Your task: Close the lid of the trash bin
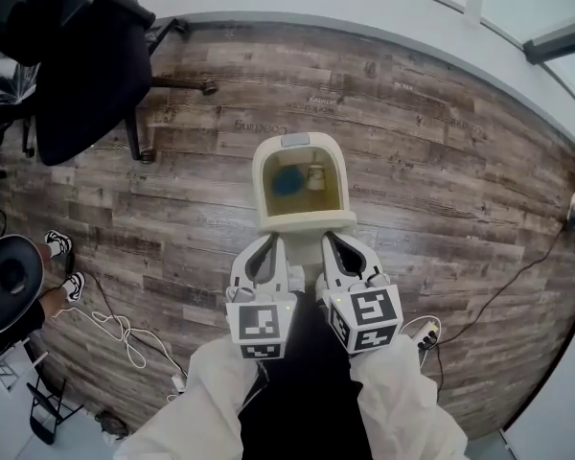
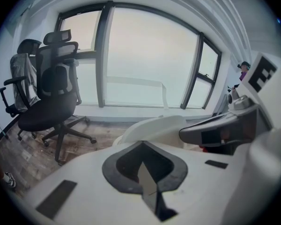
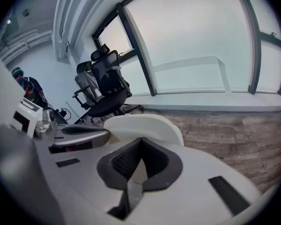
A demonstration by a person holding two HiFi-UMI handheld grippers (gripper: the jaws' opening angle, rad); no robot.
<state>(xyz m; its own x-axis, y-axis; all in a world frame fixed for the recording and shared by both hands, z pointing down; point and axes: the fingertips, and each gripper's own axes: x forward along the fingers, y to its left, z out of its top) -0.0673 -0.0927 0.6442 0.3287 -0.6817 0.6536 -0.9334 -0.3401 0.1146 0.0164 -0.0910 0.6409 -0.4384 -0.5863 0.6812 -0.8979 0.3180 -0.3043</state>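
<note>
Lid (image 1: 307, 222) open, left hand-held gripper (image 1: 268, 247) and right hand-held gripper (image 1: 333, 245) parallel beside it, both pressed together.

A black office chair (image 1: 86, 75) stands on the wood-plank floor (image 1: 441, 161) at upper left, in front of a tall window (image 2: 145, 60). A white cable (image 1: 123, 332) lies looped on the floor at lower left, near a person's shoes (image 1: 57, 244). A thin black cable (image 1: 522, 271) crosses the floor at right.

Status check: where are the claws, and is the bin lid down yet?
Both shut and empty: left claw, right claw, close to the lid on its near side. Lid upright, trash bin open. Nothing seen blocking it.
</note>
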